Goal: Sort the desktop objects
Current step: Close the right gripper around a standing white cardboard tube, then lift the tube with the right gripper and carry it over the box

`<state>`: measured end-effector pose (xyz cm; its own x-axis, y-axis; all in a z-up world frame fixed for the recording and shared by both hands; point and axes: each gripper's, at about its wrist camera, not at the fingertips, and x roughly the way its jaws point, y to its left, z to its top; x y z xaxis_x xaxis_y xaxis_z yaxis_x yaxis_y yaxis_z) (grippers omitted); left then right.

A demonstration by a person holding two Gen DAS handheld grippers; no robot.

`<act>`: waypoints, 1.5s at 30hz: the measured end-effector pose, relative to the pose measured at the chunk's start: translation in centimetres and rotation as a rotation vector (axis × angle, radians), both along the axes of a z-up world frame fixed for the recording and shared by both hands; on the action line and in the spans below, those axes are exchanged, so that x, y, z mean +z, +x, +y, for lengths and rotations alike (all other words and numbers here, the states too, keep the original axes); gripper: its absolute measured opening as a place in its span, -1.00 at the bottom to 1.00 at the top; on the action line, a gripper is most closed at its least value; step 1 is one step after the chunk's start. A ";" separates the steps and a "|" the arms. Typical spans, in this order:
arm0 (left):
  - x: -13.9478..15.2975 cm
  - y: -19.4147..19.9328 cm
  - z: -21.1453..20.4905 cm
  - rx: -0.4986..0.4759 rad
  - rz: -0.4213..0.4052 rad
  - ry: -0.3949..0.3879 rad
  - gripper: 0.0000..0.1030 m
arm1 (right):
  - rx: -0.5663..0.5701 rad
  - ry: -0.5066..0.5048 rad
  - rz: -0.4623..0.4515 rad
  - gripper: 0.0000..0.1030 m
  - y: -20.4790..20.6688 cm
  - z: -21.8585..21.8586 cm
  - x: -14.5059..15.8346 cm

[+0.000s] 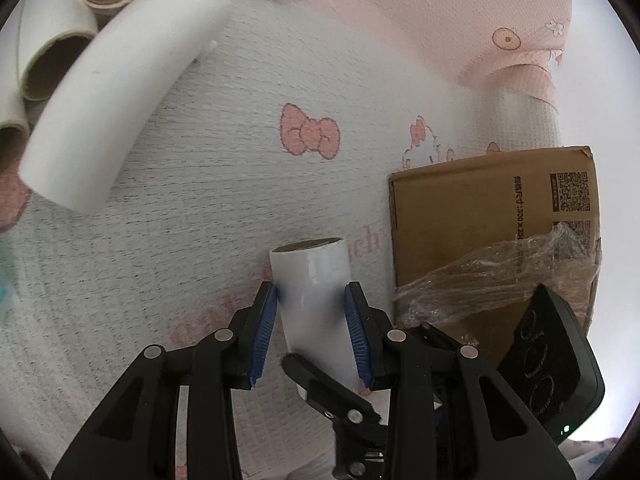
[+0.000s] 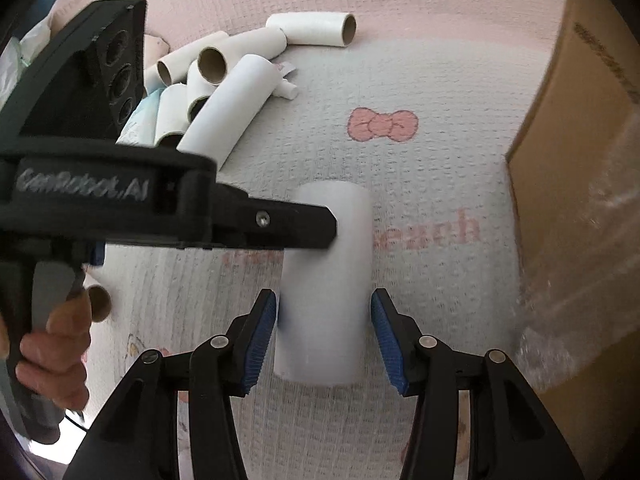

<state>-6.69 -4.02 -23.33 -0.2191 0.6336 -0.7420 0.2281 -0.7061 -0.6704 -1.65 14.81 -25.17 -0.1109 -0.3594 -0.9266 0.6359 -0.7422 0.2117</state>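
The left gripper (image 1: 310,334) pinched the white tube (image 1: 316,304); the right gripper (image 2: 324,338) straddled it, pads spread, on the blanket (image 2: 420,184) near the cardboard box (image 2: 576,184). A premature release risked dropping it. Other tubes (image 2: 224,80) lay beyond.

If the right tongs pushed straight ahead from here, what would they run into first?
The right tongs would likely meet the white tube already between their open fingers; the left tongs grip it too. Depth is uncertain.
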 end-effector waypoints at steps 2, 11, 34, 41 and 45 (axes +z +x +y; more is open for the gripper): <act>-0.1 -0.1 0.1 -0.006 0.002 0.006 -0.27 | -0.013 0.010 -0.024 -0.10 -0.5 -0.2 -0.5; 0.0 -0.4 -0.3 0.009 -0.020 0.038 -0.23 | -0.026 -0.015 -0.063 -0.15 -1.0 -0.1 -0.8; 17.3 -3.6 -0.6 -0.055 0.379 -0.033 -0.02 | -0.047 -0.221 0.292 -0.16 -0.6 -0.5 14.3; 18.6 -4.5 0.7 -0.103 0.392 0.002 -0.02 | -0.062 -0.220 0.332 -0.16 -2.0 0.1 15.0; 20.4 -5.3 1.9 -0.136 0.424 -0.015 -0.03 | -0.083 -0.211 0.337 -0.16 -2.2 1.7 16.3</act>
